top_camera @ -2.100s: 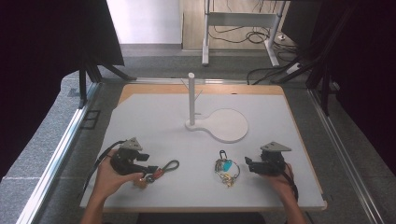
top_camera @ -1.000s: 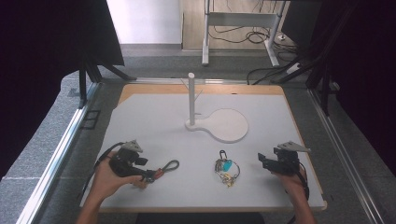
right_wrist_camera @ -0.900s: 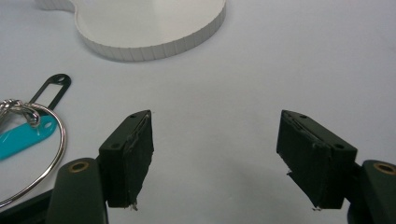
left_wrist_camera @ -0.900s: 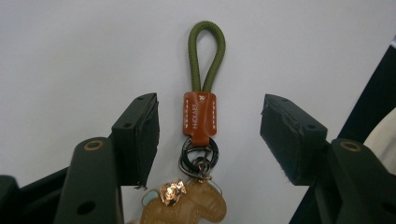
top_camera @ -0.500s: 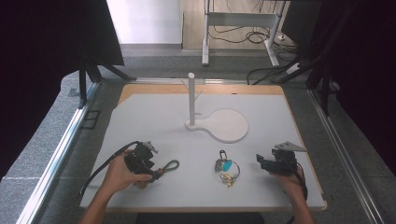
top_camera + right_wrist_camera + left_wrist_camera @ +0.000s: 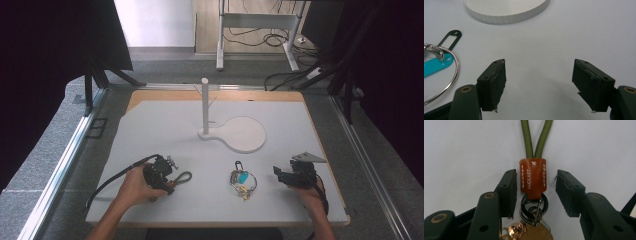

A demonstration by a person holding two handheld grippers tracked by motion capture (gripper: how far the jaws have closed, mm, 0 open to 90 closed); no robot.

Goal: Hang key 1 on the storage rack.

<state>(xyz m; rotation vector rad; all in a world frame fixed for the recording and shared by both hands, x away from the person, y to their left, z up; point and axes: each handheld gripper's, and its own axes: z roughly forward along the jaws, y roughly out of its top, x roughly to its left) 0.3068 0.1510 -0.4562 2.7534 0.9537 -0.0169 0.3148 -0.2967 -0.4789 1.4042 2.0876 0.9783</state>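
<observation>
Keychains number two (image 6: 182,177) (image 6: 242,181); stand (image 6: 205,107), one.

Green cord loop with brown leather tab (image 6: 533,176) lying between the left gripper (image 6: 534,192) fingers (image 6: 509,190), metal rings just nearer than the tab, teal-tagged key ring (image 6: 439,66) left of the right gripper (image 6: 539,82) fingers (image 6: 495,81), round white stand base (image 6: 506,10) beyond them.

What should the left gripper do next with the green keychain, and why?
Probably close a little more. The left gripper has just been closing, with the brown leather tab of the green cord keychain between its fingers. One pad sits right by the tab, but a gap shows on the other side, so nothing is gripped yet. Squeezing shut should catch the tab for lifting.
</observation>
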